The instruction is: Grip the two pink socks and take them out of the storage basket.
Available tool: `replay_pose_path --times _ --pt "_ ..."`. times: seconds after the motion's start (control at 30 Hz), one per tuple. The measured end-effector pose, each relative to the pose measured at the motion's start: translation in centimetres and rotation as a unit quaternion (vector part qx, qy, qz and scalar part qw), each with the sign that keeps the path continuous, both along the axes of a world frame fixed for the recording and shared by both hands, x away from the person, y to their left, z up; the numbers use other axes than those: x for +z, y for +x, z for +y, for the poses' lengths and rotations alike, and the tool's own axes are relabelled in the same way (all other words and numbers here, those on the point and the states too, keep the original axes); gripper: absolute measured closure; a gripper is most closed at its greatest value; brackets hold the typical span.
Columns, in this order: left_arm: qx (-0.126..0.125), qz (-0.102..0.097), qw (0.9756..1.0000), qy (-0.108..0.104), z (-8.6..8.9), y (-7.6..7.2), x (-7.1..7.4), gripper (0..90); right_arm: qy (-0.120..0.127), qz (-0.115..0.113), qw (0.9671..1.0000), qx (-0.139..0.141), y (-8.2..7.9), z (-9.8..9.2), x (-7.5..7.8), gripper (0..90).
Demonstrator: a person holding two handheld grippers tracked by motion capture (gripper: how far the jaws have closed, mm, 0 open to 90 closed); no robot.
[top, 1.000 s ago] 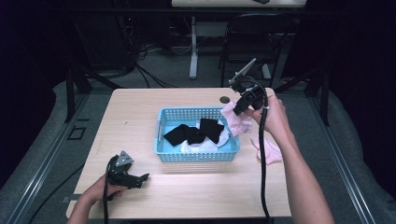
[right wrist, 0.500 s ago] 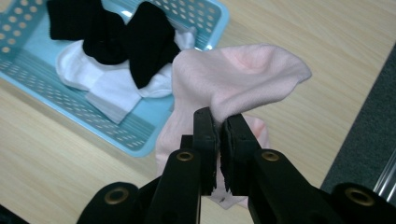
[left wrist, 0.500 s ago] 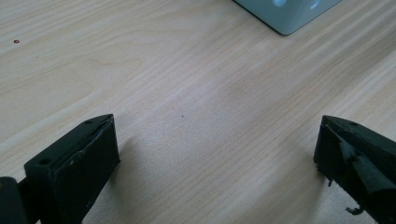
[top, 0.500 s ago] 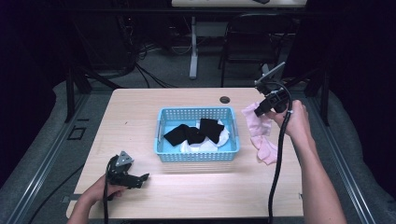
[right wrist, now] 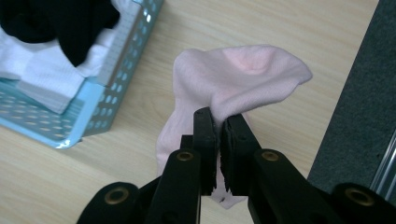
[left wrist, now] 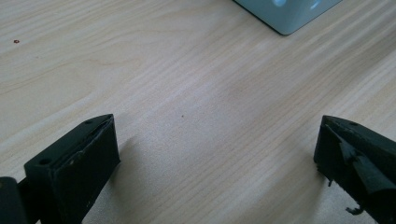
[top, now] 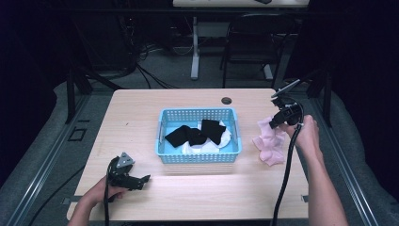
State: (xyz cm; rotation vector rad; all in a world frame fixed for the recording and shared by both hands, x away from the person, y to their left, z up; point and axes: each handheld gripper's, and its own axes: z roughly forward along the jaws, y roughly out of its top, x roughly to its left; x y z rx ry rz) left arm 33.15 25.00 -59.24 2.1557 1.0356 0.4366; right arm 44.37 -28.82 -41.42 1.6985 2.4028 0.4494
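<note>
My right gripper (top: 275, 122) is shut on a pink sock (right wrist: 243, 79), pinching its fabric between the jaws to the right of the blue basket (top: 162, 141). A fold of the sock hangs from the grip, and more pink cloth (top: 268, 148) lies on the table under it. The basket (right wrist: 100, 109) holds black socks (top: 195, 134) on top of white cloth (right wrist: 39, 77). Near the table's front left, my left gripper (top: 143, 180) rests low over bare wood, its jaws wide apart with nothing between them (left wrist: 215, 154).
The wooden table (top: 141, 113) has a round cable hole (top: 226, 100) behind the basket. Its right edge runs close to the pink cloth, with dark floor beyond (right wrist: 355, 116). A corner of the basket (left wrist: 285, 14) lies ahead of the left gripper.
The right gripper has carried the pink sock rightward and down, away from the basket's back right corner toward the table's right side. The left gripper has stayed put.
</note>
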Motion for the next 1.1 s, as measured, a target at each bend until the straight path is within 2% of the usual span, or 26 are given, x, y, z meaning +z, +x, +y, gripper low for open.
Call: replay_pose_path --times 0.03,0.07,0.1,0.13,0.17,0.2,0.23,0.3,0.33,0.43,0.47,0.5,0.53,0.57,0.6,0.63,0.7,0.83,0.87,0.9,0.97,1.0,1.03,1.1 --pt "0.0 0.0 1.0 0.0 0.0 0.0 0.0 0.0 0.0 0.0 1.0 0.0 0.0 0.0 0.0 85.1" --pt "0.0 0.0 1.0 0.0 0.0 0.0 0.0 0.0 -0.002 0.006 0.9999 -0.008 0.3 -0.3 -1.2 85.0" --pt "0.0 0.0 1.0 0.0 0.0 0.0 0.0 0.0 -0.002 0.006 0.9999 -0.008 0.3 -0.3 -1.2 85.0" --pt "0.0 0.0 1.0 0.0 0.0 0.0 0.0 0.0 -0.002 0.02 0.9998 -0.007 0.8 -0.5 -2.5 85.0" --pt "0.0 0.0 1.0 0.0 0.0 0.0 0.0 0.0 -0.002 0.02 0.9998 -0.007 0.8 -0.5 -2.5 85.0" --pt "0.0 0.001 1.0 0.0 0.0 0.0 0.0 0.0 -0.003 0.026 0.9995 -0.018 1.2 -0.6 -3.8 85.0" --pt "0.0 0.001 1.0 0.0 0.0 0.0 0.0 0.0 -0.003 0.026 0.9995 -0.018 1.2 -0.6 -3.8 85.0" --pt "0.0 0.0 1.0 0.0 0.0 0.0 0.0 0.0 0.001 0.036 0.999 -0.027 1.8 -0.9 -5.6 84.9" --pt "0.0 0.0 1.0 0.0 0.0 0.0 0.0 0.0 0.005 0.033 0.9989 -0.032 2.0 -0.8 -6.3 84.6" --pt "0.0 0.0 1.0 0.0 0.0 0.0 0.0 0.0 0.005 0.043 0.9986 -0.029 2.3 -0.8 -7.1 81.8" --pt "0.0 0.0 1.0 0.0 0.0 0.0 0.0 0.0 0.033 0.039 0.9983 -0.028 2.4 -0.9 -7.6 75.9" --pt "0.0 0.0 1.0 0.0 0.0 0.0 0.0 0.0 0.033 0.039 0.9983 -0.028 2.4 -0.9 -7.6 75.9" --pt "0.0 0.0 1.0 0.0 0.0 0.0 0.0 0.0 0.046 0.024 0.9981 -0.032 2.3 -1.0 -7.4 69.6" --pt "0.0 0.0 1.0 0.0 0.0 0.0 0.0 0.0 0.049 0.01 0.998 -0.038 2.1 -0.9 -7.2 68.3" --pt "0.0 0.0 1.0 0.0 0.0 0.0 0.0 0.0 0.049 0.01 0.998 -0.038 2.1 -0.9 -7.2 68.3" --pt "0.0 0.0 1.0 0.0 0.0 0.0 0.0 0.0 0.047 0.004 0.9984 -0.032 1.9 -1.1 -6.8 65.9" --pt "0.0 0.0 1.0 0.0 0.0 0.0 0.0 0.0 0.038 -0.016 0.9985 -0.035 1.3 -1.3 -6.0 65.3" --pt "0.0 0.0 1.0 0.0 0.0 0.0 0.0 0.0 0.033 -0.022 0.9985 -0.039 0.9 -1.6 -5.9 62.8" --pt "0.0 0.0 1.0 0.0 0.0 0.0 0.0 0.0 0.023 -0.031 0.9986 -0.035 0.4 -1.5 -6.0 59.9" --pt "0.0 0.0 1.0 0.0 0.0 0.0 0.0 0.0 0.023 -0.031 0.9986 -0.035 0.4 -1.5 -6.0 59.9" --pt "0.0 0.0 1.0 0.0 0.0 0.0 0.0 0.0 0.036 -0.037 0.9983 -0.027 -0.2 -1.6 -6.1 52.3" --pt "0.0 0.0 1.0 0.0 0.0 0.0 0.0 0.0 0.037 -0.048 0.998 -0.019 -1.0 -1.5 -6.0 43.8" --pt "0.0 0.0 1.0 0.0 0.0 0.0 0.0 0.0 0.037 -0.048 0.998 -0.019 -1.0 -1.5 -6.0 43.8" --pt "0.0 0.0 1.0 0.0 0.0 0.0 0.0 0.0 0.037 -0.059 0.9975 -0.013 -1.6 -1.5 -5.7 36.5"
